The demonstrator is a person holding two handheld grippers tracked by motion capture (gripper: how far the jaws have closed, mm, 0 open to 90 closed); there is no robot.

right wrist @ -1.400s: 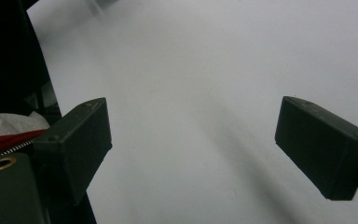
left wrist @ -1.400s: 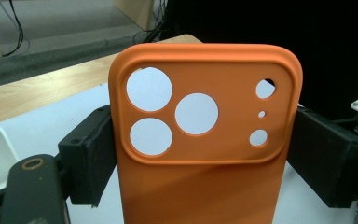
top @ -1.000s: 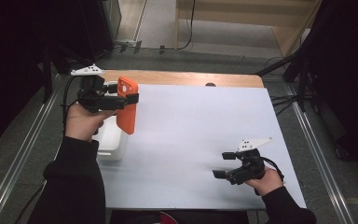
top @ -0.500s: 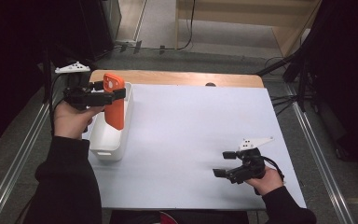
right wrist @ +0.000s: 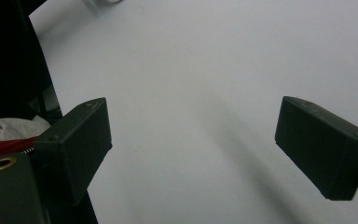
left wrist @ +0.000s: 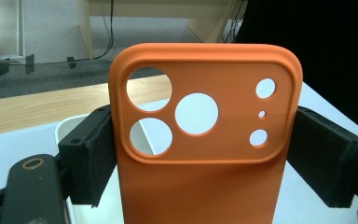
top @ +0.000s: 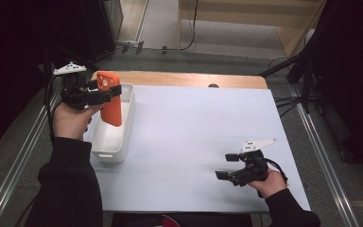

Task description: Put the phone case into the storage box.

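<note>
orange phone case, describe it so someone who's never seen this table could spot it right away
Start at the white table and go to its far left corner, where a white rectangular bin sits along the left edge. Above that bin, the left hand-held gripper clamps the orange phone case upright by its sides. It is the only brightly coloured thing here, with round camera cutouts near its top.

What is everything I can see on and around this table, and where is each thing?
phone case: one, orange, upright above the bin, clamped at its edges
bin: one, white, at the table's left edge
table: one, white top with a wooden strip at the far edge
left tongs: one, black, shut on the phone case
right tongs: one, black, open, low over the table near right
</note>
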